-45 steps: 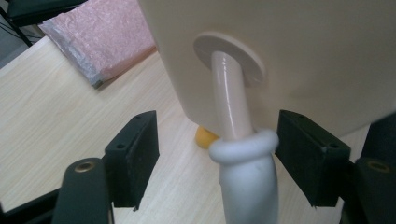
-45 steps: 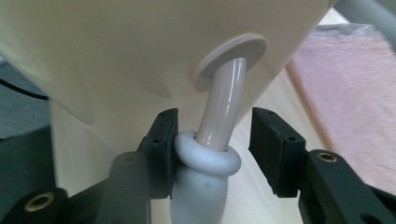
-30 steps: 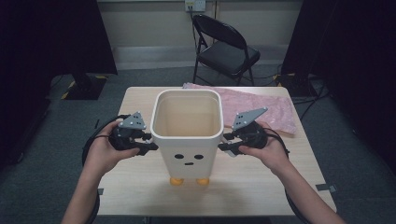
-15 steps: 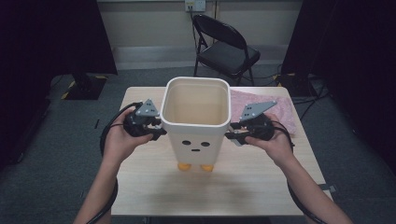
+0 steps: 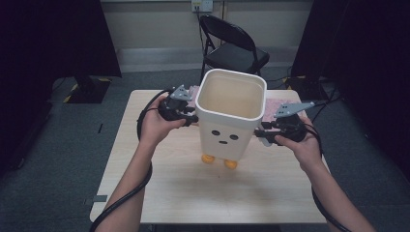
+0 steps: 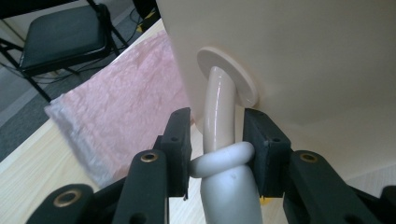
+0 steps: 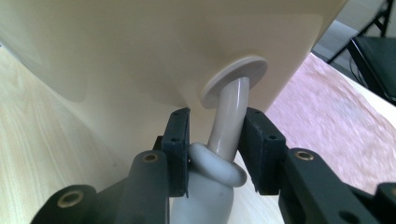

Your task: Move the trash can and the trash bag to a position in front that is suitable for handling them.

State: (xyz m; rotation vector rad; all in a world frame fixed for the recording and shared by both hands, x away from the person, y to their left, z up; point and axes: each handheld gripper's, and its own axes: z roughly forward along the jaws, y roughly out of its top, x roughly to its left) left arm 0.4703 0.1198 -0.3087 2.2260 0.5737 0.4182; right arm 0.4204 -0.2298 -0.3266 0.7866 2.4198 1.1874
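Clamped on each side handle, left hand-held gripper point(image 6: 217, 140) and right hand-held gripper point(image 7: 212, 147) carrying the cream bin point(image 5: 231, 113) above the table point(image 5: 183, 193); risks slipping off a rounded handle knot and tipping.

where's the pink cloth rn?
High view: the pink cloth lies flat on the table's far right part, behind the cream bin, mostly hidden by it, in front of the black folding chair.

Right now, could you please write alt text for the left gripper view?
The left gripper clamps the knotted white side handle of a cream bin. A pink padded mailer lies on the wooden table beyond.
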